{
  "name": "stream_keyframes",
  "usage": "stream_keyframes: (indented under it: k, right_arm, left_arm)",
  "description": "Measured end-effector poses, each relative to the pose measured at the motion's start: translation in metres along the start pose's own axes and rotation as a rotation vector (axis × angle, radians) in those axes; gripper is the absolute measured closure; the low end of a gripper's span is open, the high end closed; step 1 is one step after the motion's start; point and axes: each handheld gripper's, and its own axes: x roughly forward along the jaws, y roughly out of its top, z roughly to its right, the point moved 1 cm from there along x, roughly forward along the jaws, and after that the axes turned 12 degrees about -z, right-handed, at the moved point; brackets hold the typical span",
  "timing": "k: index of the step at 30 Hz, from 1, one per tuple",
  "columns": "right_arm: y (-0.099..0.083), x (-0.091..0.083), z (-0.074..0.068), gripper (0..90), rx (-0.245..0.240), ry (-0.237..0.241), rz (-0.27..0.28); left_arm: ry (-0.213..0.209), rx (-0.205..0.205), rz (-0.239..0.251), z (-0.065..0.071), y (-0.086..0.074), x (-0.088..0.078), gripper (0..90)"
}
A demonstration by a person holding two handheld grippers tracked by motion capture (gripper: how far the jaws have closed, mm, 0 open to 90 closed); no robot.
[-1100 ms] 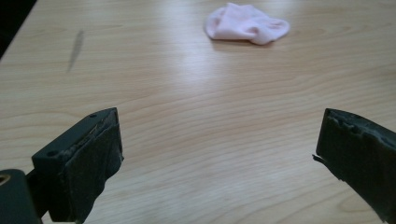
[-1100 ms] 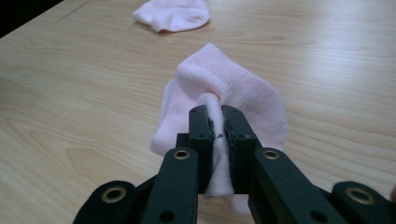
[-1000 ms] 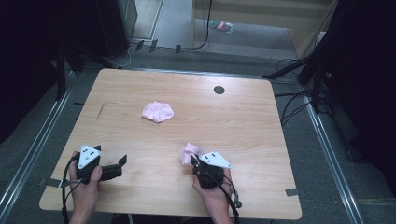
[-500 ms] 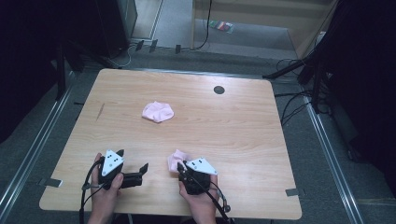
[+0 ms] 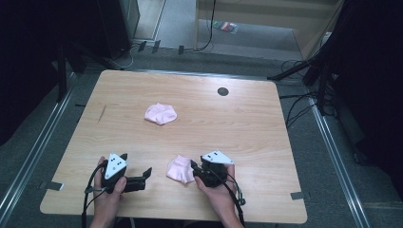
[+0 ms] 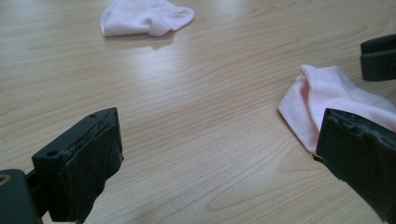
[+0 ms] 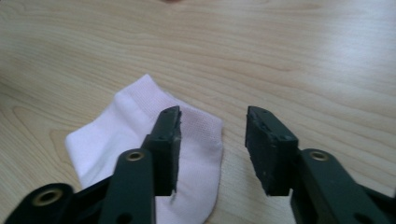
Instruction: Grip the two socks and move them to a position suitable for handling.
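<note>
Two pink socks lie on the wooden table (image 5: 247, 133). The far sock (image 5: 160, 113) (image 6: 144, 16) is bunched near the table's middle. The near sock (image 5: 179, 169) (image 6: 327, 93) (image 7: 121, 126) lies flat by the front edge, between the two grippers. My right gripper (image 5: 194, 173) (image 7: 212, 116) sits at the sock's right edge. Its jaws have just been opening; one jaw hovers over the sock's edge, and the pads press on nothing. My left gripper (image 5: 138, 164) (image 6: 219, 126) stands wide open left of the sock, with bare wood between its jaws.
A small dark round hole (image 5: 223, 91) marks the table's far right part. Metal rails and cables run along the floor on both sides. Bare wood stretches between the two socks and across the right half of the table.
The right gripper carried the near sock left and toward the front edge, then opened and let it lie flat. The left hand moved right, closer to the sock.
</note>
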Motion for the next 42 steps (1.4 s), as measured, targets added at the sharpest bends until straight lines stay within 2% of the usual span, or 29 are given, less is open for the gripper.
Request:
stream_keyframes:
  k: [3,4,6,9,10,11,15,16,19,22,23,24,26,28,29,31,32,33,34,35,36,39,40,41,42]
  right_arm:
    - [-0.002,0.007,0.002,49.9,-0.013,0.017,-0.009]
    - [-0.002,0.012,0.001,48.2,-0.041,0.036,0.004]
    - [-0.002,0.013,0.001,48.4,-0.054,0.039,0.006]
    - [-0.001,0.018,-0.002,51.5,-0.077,0.033,-0.022]
    - [-0.001,0.019,-0.004,56.8,-0.093,0.016,-0.048]
    - [-0.001,0.019,-0.004,56.8,-0.093,0.016,-0.048]
    - [-0.004,0.017,-0.006,76.8,-0.116,-0.036,-0.045]
    - [-0.005,0.016,-0.006,84.3,-0.115,-0.036,-0.046]
    - [-0.006,0.015,-0.005,87.4,-0.098,-0.022,-0.046]
    - [-0.003,0.006,-0.001,88.6,-0.037,0.017,-0.032]
    - [-0.003,0.006,-0.001,88.6,-0.037,0.017,-0.032]
    - [0.002,-0.003,-0.002,88.8,-0.016,0.034,-0.011]
    - [0.005,-0.008,-0.003,88.8,-0.007,0.046,0.000]
    - [0.014,-0.022,-0.007,88.8,0.013,0.089,0.023]
    - [0.014,-0.022,-0.007,88.8,0.013,0.089,0.023]
    - [0.018,-0.029,-0.012,88.9,0.020,0.114,0.042]
    - [0.022,-0.036,-0.017,88.9,0.010,0.122,0.056]
    - [0.022,-0.036,-0.017,88.9,0.010,0.122,0.056]
    - [0.024,-0.042,-0.022,88.9,0.008,0.142,0.067]
    - [0.025,-0.045,-0.025,88.8,0.010,0.151,0.075]
    - [0.026,-0.048,-0.027,88.8,0.009,0.156,0.084]
    - [0.028,-0.054,-0.030,88.8,0.009,0.175,0.097]
    - [0.029,-0.056,-0.032,88.8,0.008,0.182,0.104]
    - [0.031,-0.062,-0.036,88.8,0.000,0.186,0.122]
    - [0.031,-0.064,-0.037,88.8,0.001,0.187,0.130]
  left_arm:
    - [-0.002,0.003,-0.008,0.001,0.000,0.001,0.3]
    - [-0.004,0.003,-0.007,0.001,-0.001,0.002,0.3]
    - [-0.010,0.015,-0.016,0.004,-0.001,0.003,0.3]
    - [-0.009,0.027,-0.018,0.006,-0.001,0.003,0.3]
    - [-0.011,0.027,-0.019,0.007,-0.001,0.004,0.3]
    - [-0.016,0.025,-0.019,0.007,-0.001,0.004,0.3]
    - [-0.017,0.021,-0.020,0.007,-0.001,0.004,0.3]
    - [-0.019,0.027,-0.024,0.008,-0.001,0.004,0.3]
    - [-0.021,0.033,-0.025,0.011,-0.001,0.004,0.3]
    - [-0.036,0.057,-0.030,0.019,-0.001,0.006,0.3]
    - [-0.036,0.057,-0.030,0.019,-0.001,0.006,0.3]
    - [-0.046,0.069,-0.035,0.024,-0.001,0.008,0.3]
    - [-0.041,0.074,-0.043,0.028,0.000,0.009,0.3]
    - [-0.048,0.077,-0.061,0.039,0.002,0.014,0.4]
    - [-0.048,0.077,-0.061,0.039,0.002,0.014,0.3]
    - [-0.061,0.075,-0.068,0.049,0.003,0.018,0.3]
    - [-0.065,0.097,-0.075,0.060,0.002,0.022,0.4]
    - [-0.065,0.097,-0.075,0.060,0.002,0.022,0.3]
    - [-0.065,0.113,-0.090,0.070,0.003,0.026,0.3]
    - [-0.065,0.113,-0.090,0.070,0.003,0.026,0.3]
    - [-0.070,0.100,-0.103,0.077,0.004,0.031,0.4]
    - [-0.067,0.086,-0.112,0.084,0.005,0.035,0.3]
    - [-0.066,0.068,-0.115,0.087,0.006,0.038,0.3]
    - [-0.076,0.031,-0.103,0.092,0.009,0.040,0.3]
    - [-0.076,0.031,-0.103,0.092,0.009,0.040,0.3]
